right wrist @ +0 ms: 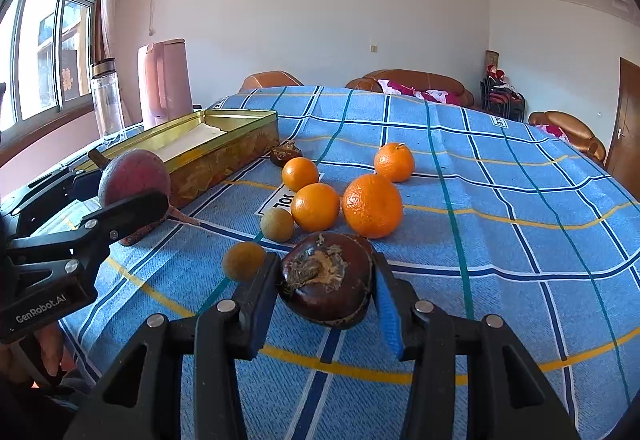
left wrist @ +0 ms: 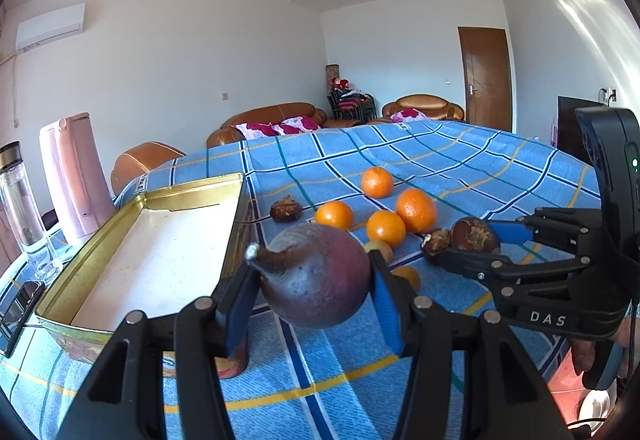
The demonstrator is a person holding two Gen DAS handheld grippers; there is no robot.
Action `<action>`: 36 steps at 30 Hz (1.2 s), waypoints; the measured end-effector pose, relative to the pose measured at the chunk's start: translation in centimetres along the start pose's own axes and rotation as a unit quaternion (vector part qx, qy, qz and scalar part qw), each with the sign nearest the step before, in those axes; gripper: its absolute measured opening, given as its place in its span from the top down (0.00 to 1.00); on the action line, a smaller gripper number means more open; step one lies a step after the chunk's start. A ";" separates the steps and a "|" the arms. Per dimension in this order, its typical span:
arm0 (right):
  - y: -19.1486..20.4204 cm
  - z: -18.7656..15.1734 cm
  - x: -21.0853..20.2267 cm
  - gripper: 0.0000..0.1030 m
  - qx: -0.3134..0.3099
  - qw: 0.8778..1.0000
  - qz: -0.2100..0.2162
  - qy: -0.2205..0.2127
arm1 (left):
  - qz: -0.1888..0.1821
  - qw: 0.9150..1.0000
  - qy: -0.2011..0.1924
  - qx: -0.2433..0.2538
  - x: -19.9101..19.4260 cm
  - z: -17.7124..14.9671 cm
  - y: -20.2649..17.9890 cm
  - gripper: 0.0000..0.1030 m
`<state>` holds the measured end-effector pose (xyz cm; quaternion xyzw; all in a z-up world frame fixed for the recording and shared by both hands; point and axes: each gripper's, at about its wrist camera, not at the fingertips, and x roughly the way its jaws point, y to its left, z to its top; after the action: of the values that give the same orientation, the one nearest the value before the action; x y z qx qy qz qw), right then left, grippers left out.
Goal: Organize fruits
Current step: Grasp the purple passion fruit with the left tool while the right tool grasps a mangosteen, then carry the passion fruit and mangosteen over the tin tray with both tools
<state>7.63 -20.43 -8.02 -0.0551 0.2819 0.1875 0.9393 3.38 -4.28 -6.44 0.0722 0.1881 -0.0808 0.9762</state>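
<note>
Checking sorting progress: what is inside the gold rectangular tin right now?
The gold rectangular tin shows only a pale bare floor, no fruit. The near corner behind its front wall is hidden in both views.

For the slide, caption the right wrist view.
Right tool grips a dark brown fruit near four oranges.

The left gripper [left wrist: 316, 280] holds a purple-red root vegetable [left wrist: 316, 276] between its two fingers, raised above the blue checked tablecloth [left wrist: 460, 160]. An open gold tin [left wrist: 160, 200] sits just to its left. Four oranges [left wrist: 386, 228] lie grouped beyond the vegetable. The right gripper [left wrist: 476, 240] enters from the right, clamped on a dark brown water chestnut [left wrist: 474, 234]. A second water chestnut [left wrist: 285, 209] lies near the tin.
</note>
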 end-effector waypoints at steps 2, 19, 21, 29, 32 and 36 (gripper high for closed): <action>0.1 0.0 -0.3 0.54 -0.002 1.000 -0.001 -0.006 | 0.002 1.000 -0.006 0.000 -0.3 0.1 0.0 0.47; 1.2 1.0 -2.8 0.54 -0.026 0.997 0.005 -0.067 | 0.019 0.999 -0.046 -0.001 -2.3 1.1 0.8 0.47; 1.4 1.1 -3.0 0.54 -0.029 0.997 0.006 -0.070 | 0.022 0.998 -0.050 -0.001 -2.6 1.2 0.9 0.47; 2.0 1.5 -3.8 0.54 -0.041 0.995 0.011 -0.092 | 0.033 0.998 -0.062 -0.004 -2.9 1.4 1.3 0.47; 2.3 1.6 -4.1 0.54 -0.045 0.994 0.013 -0.098 | 0.035 0.997 -0.066 -0.005 -3.0 1.5 1.4 0.47; 2.5 1.8 -4.3 0.54 -0.048 0.993 0.014 -0.106 | 0.039 0.997 -0.072 -0.005 -3.2 1.6 1.4 0.47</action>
<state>4.24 -19.17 -4.14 -0.0755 0.1717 0.2190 0.9575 1.30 -2.76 -3.57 0.0687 0.1143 -0.0467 0.9900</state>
